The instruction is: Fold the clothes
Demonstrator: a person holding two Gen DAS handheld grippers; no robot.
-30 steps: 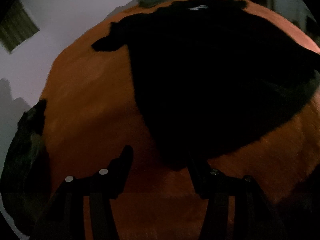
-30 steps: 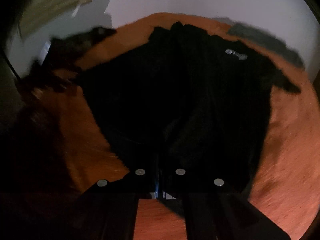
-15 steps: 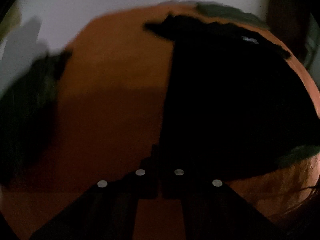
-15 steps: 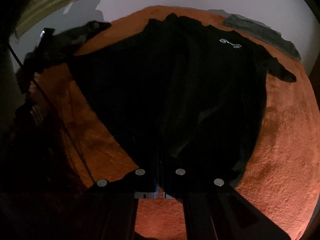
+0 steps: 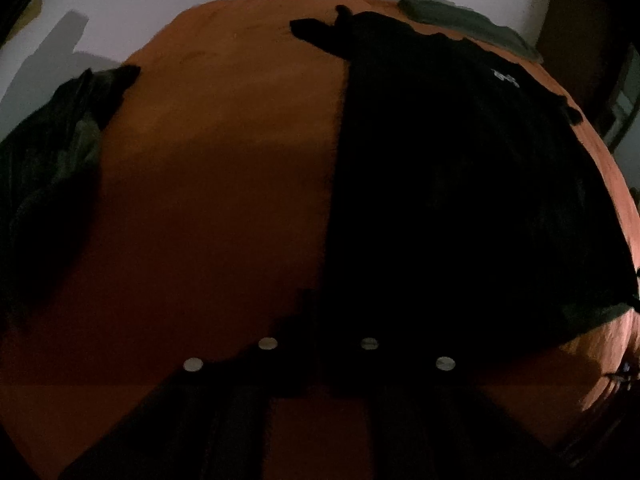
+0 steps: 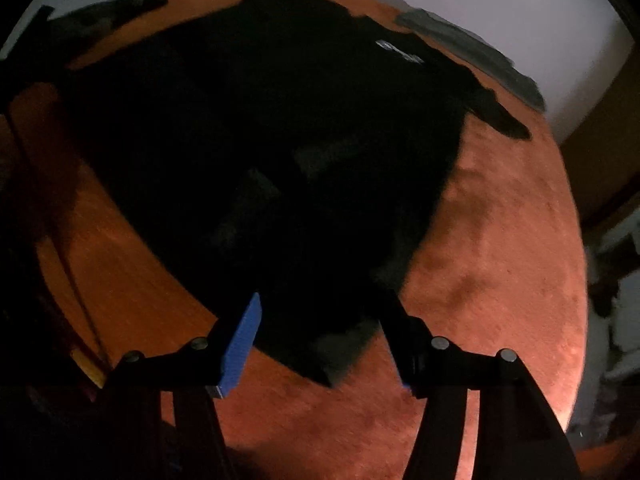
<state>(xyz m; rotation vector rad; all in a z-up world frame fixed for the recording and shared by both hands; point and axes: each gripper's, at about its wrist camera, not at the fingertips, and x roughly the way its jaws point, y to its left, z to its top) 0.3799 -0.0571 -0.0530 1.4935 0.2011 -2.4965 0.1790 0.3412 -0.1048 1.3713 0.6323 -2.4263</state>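
1. Your left gripper point(image 5: 318, 320) has its fingers pressed together at the near left edge of the black shirt point(image 5: 460, 184). It looks to be pinching the hem there, but everything is black on black, so treat the grip as likely, not certain.
2. Your right gripper point(image 6: 320, 336) is spread wide, its blue pad point(image 6: 240, 344) clear of the cloth, and it holds nothing. The near corner of the shirt lies between its fingers.
3. The shirt lies on the orange blanket point(image 5: 208, 168), the pale logo point(image 6: 400, 51) at the far end, one sleeve point(image 6: 500, 116) sticking out to the right. The body shows ridges and a lapped panel in the middle, so it is partly doubled over; how neatly, the dim light hides.
4. With only one side gripped, any lift or drag can skew the shirt and pull the lapped panel open.
5. If the left pinch holds only one layer, the layers may separate and bunch.
6. The fuzzy blanket may cling, so a dragged edge can wrinkle or roll under.
7. If you close the right gripper low, you may catch blanket pile along with the cloth.
8. A dark garment point(image 5: 52, 148) at the left and a grey one point(image 5: 468, 24) at the far edge lie near; a wide sweep could snag them.
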